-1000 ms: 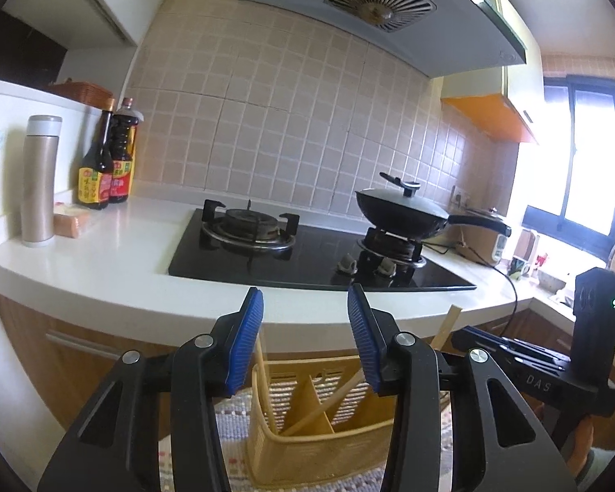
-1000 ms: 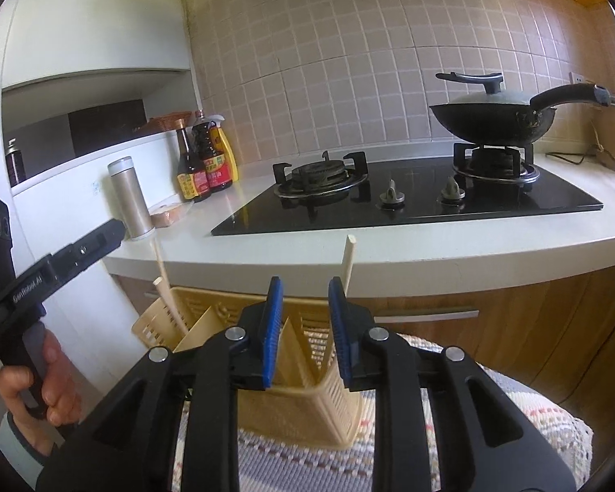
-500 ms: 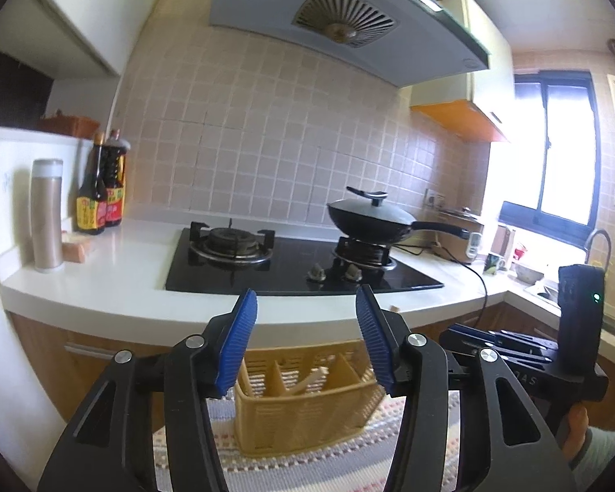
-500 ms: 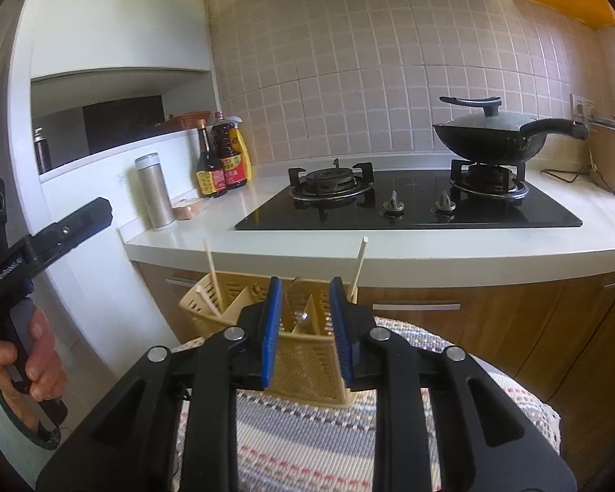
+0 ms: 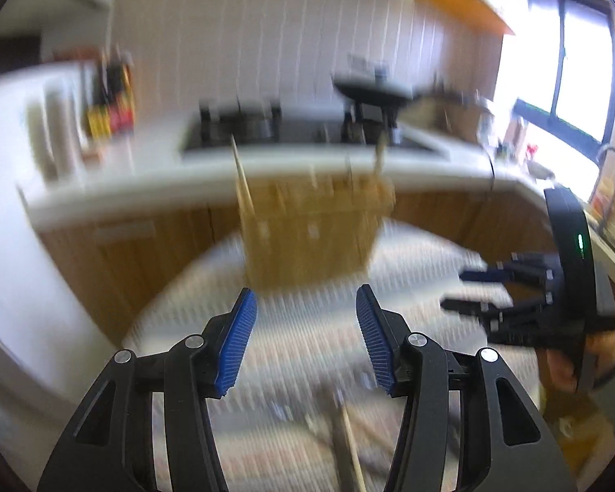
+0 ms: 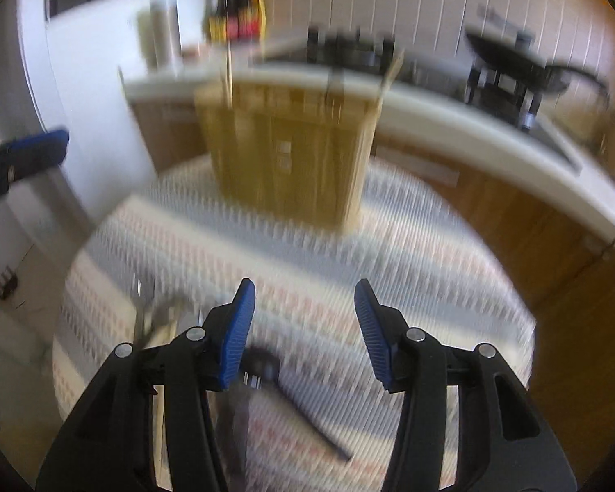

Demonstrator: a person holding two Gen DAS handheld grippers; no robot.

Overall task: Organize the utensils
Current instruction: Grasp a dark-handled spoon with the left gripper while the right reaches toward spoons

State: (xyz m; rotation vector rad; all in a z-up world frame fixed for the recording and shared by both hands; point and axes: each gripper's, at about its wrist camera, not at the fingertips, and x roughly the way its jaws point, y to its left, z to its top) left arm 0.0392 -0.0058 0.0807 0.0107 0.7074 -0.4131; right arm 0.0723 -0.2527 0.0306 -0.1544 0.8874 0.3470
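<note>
Blurred as both views are, the left gripper (image 5: 303, 340) hangs half-open and empty, the right gripper (image 6: 303, 332) is opening on nothing above a dark spoon (image 6: 283, 402) near the caddy (image 6: 287, 147), so a rushed grab could miss it.

So the utensil basket (image 6: 283, 151) sits on the far part of the mat (image 6: 410, 254), mid-frame in both my views, with the counter (image 6: 451, 123) and stove (image 6: 348, 51) behind it and bottles (image 6: 235, 12) at upper left. Chopsticks (image 6: 227, 69) stand in the basket's left compartment. A dark spoon (image 6: 291, 402) lies on the near mat at bottom centre, with a fork (image 6: 139, 311) to its left.
</note>
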